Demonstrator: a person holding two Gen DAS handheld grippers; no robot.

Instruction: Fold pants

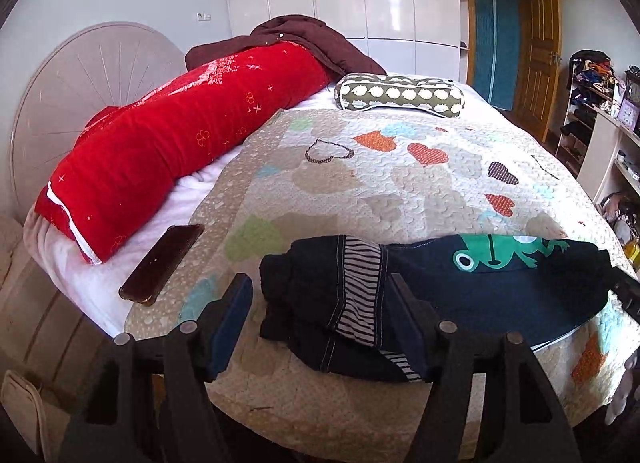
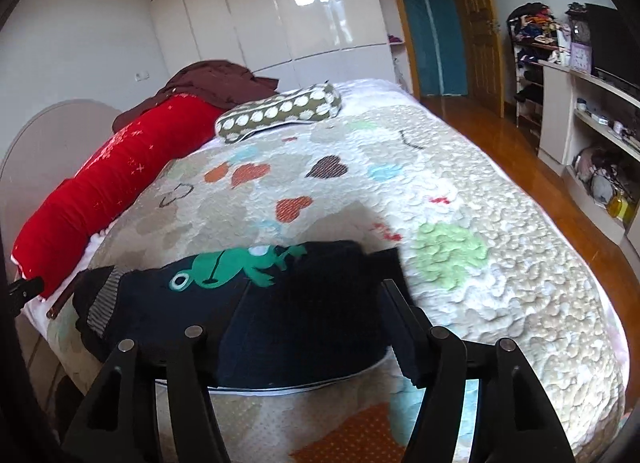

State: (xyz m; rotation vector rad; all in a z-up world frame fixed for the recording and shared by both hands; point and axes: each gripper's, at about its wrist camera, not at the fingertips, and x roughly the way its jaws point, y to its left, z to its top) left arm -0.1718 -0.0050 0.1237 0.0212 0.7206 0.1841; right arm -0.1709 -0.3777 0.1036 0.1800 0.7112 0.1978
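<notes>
Your dark maroon phone (image 1: 162,265) lies left of the folded navy frog-print pants (image 1: 432,287), low in frame on the heart-patterned quilt (image 1: 360,183); red bolster (image 1: 168,151) upper left, wardrobe behind; your left gripper (image 1: 324,327) and right gripper (image 2: 316,327) stand released, jaws straddling the cloth; right view is blurred.

Dark navy pants (image 1: 460,287) with green frog print, striped grey waistband, lying folded in flat bundle near bed's edge, on quilt, waistband end bunched toward my left.
</notes>
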